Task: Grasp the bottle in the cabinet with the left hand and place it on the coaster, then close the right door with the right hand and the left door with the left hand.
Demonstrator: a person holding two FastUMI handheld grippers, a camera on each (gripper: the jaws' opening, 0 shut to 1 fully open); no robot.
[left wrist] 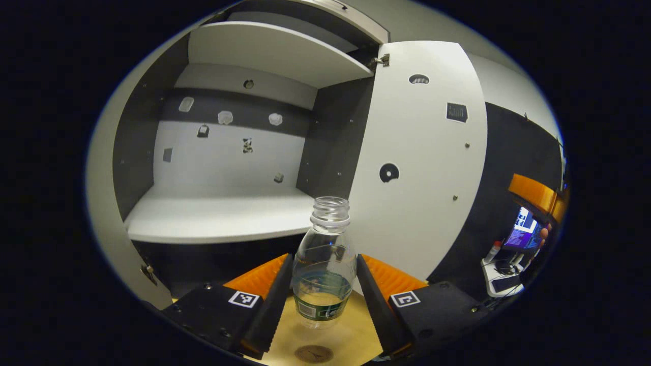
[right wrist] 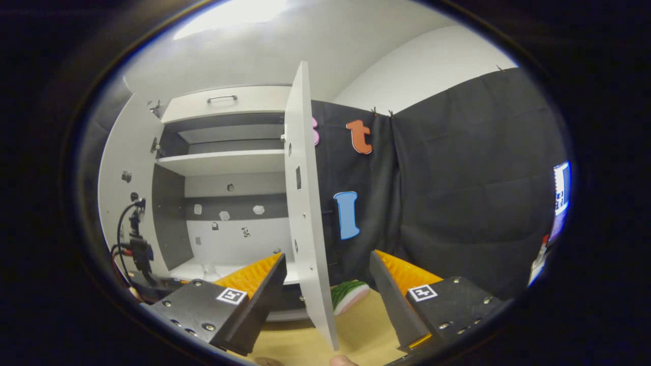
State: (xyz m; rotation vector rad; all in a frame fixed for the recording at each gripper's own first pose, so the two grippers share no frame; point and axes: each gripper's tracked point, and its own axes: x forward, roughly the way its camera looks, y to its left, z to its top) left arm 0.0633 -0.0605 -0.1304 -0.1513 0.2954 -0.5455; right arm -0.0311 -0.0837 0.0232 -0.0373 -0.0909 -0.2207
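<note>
Your left tongs (left wrist: 324, 284) grasp the uncapped bottle (left wrist: 324, 264); tilting spills water before the coaster (left wrist: 314, 354). Right tongs (right wrist: 325, 284) are released.

bottle (left wrist: 325, 259): clear glossy plastic, ribbed neck at 12 o'clock, no cap, paper-like label band low on it, some liquid inside. left gripper (left wrist: 324, 295) fingers (left wrist: 274, 300) at the bottle's 9 and 3 o'clock: ridged, rubbery-looking inner faces, matt hard-plastic bodies with small metal screws. table (left wrist: 351, 330): pale wood, smooth, low sheen. coaster (left wrist: 314, 354) at the bottle's 6 o'clock: dark wood look, matt. cabinet (left wrist: 218, 213): smooth matt laminate, light shelves, dark side panels. right door (left wrist: 422, 162): same light laminate, shiny metal hinge (left wrist: 380, 61) at its 11 o'clock. right gripper view: booth wall (right wrist: 457, 193) is matt creased cloth; drawer handle (right wrist: 222, 97) looks like brushed metal.
</note>
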